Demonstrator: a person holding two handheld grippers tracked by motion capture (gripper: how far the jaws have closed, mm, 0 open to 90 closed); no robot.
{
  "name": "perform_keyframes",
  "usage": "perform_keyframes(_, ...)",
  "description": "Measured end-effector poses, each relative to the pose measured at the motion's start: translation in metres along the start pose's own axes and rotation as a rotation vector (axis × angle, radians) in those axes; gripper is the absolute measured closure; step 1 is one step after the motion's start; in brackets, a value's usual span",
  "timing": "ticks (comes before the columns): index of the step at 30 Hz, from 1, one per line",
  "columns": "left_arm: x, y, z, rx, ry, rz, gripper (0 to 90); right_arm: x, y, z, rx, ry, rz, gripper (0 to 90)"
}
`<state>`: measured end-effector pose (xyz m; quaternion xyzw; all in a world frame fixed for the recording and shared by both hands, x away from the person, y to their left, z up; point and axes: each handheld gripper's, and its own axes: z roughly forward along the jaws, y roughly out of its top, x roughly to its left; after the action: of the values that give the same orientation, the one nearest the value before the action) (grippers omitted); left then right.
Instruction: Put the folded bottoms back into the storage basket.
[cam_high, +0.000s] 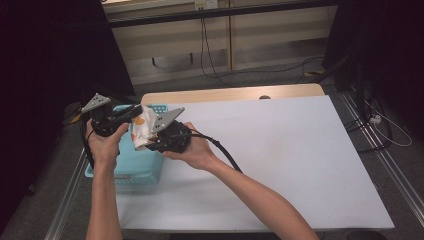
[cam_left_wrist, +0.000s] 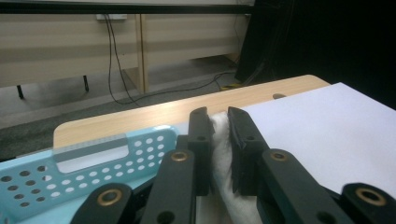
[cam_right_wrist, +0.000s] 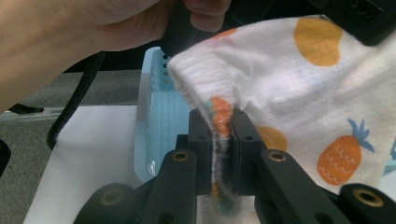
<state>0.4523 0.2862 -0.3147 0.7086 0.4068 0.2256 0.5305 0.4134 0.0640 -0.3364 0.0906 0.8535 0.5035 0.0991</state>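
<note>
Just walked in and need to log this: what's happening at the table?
A person holds a two-jaw gripper in each hand. The left gripper and the right gripper are both clamped on a white fruit-print cloth, held above a light blue perforated plastic basket at the white table's left edge.

txt: none legible | labels/brands/nos: none | cloth (cam_right_wrist: 299, 79): fruit print only, no wording

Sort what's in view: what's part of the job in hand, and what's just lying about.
In use:
- left tongs
- right tongs
- fruit-print cloth, clamped by both
- blue perforated basket, beneath the cloth

Lying about:
- white tabletop
- floor cables
- wooden cabinet
</note>
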Motion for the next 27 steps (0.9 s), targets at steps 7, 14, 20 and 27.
perform_keyframes(7,0.008,-0.001,-0.006,-0.008,0.013,-0.013,80.7,0.001,0.006,0.008,0.000,0.005,-0.004,81.7)
perform_keyframes(14,0.017,-0.003,-0.013,-0.013,0.025,-0.027,80.7,0.002,0.012,0.016,0.003,0.007,-0.006,81.7)
perform_keyframes(20,0.026,-0.007,-0.016,-0.015,0.032,-0.043,80.7,0.002,0.016,0.022,0.003,0.012,-0.007,81.7)
perform_keyframes(27,0.034,-0.010,-0.019,-0.005,0.052,-0.058,80.7,0.001,0.019,0.031,0.009,0.022,-0.004,81.7)
